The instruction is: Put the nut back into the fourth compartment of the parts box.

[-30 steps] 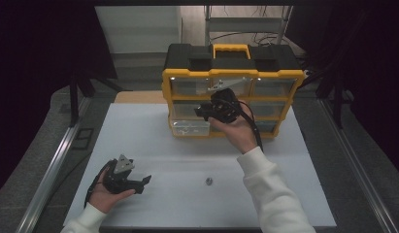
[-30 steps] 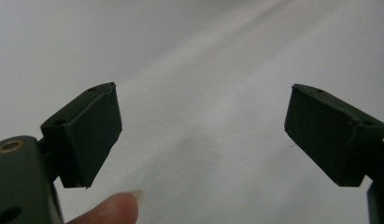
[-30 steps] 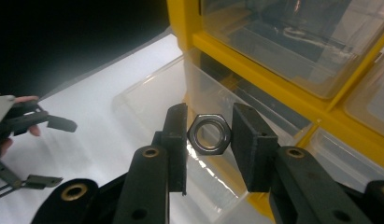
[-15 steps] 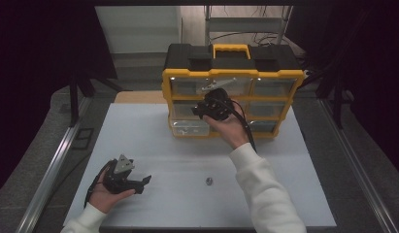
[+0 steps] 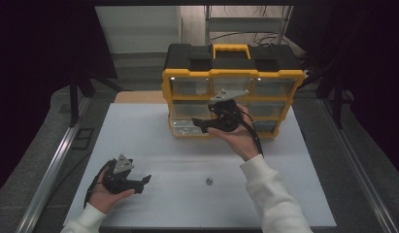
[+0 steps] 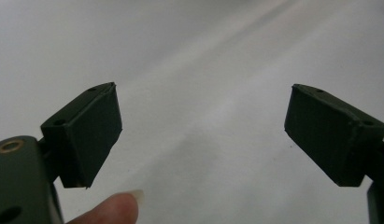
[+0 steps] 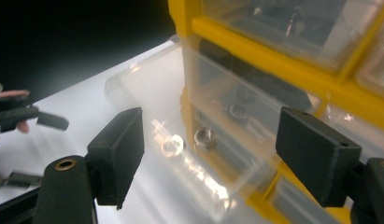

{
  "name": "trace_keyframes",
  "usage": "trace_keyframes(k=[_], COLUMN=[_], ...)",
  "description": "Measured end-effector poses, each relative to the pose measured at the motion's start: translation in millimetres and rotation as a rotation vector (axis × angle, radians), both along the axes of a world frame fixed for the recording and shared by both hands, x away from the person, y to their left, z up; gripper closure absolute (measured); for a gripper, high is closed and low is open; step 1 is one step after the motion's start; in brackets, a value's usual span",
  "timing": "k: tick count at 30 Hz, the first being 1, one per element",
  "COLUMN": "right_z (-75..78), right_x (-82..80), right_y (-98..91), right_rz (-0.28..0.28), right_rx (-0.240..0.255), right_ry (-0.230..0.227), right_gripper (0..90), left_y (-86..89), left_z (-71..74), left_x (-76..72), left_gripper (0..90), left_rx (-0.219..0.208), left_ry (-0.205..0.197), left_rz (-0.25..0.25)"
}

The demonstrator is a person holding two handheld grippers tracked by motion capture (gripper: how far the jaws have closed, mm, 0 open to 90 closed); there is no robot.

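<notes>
Clear plastic drawer, pulled out of the yellow organizer, sits just ahead of the right gripper, whose jaws have just been opening with nothing between them. Nuts lie inside. Left gripper rests wide apart, empty, over the white table.

Small nut on white table

Ahead of the right gripper, with its matt black plastic, sits the organiser, its frame glossy yellow plastic and its top dull black. The drawer pulled out between the jaws is clear, shiny plastic catching glare, with bright metal nuts inside. Under the left gripper, equally matt, the table looks smooth, white and faintly sheened.
</notes>
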State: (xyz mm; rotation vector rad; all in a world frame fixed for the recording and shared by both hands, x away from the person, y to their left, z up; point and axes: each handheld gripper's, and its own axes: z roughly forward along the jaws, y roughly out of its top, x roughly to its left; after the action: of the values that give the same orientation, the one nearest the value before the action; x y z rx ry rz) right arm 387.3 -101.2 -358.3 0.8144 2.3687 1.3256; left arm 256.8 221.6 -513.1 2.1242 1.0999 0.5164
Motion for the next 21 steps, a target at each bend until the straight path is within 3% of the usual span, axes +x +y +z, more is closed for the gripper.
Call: trace_keyframes(k=[2, 4, 7, 21], right_z=[-2.3, -2.4, -1.1, -15.5], right_x=[-6.2, -15.0, -23.2, -44.1], right_y=[-7.1, -13.9, -21.6, -52.2], right_rz=[-0.003, -0.008, -0.006, -0.003], right_rx=[-0.003, 0.026, 0.045, 0.023], right_ry=[-0.001, -0.059, -0.072, -0.041], right_gripper=[24.0, 24.9, 25.3, 25.3], left_y=[-0.2, -0.5, -1.2, -1.2], left_z=[-0.2, -0.8, -0.8, -0.2], left_x=[-0.1, 0.2, 0.3, -0.3], left_gripper=[11.9, 11.9, 11.9, 11.9], left_rx=[0.002, 0.004, 0.002, -0.001], left_ry=[0.001, 0.005, 0.005, 0.003], left_rz=[-0.001, 0.0, -0.003, -0.003])
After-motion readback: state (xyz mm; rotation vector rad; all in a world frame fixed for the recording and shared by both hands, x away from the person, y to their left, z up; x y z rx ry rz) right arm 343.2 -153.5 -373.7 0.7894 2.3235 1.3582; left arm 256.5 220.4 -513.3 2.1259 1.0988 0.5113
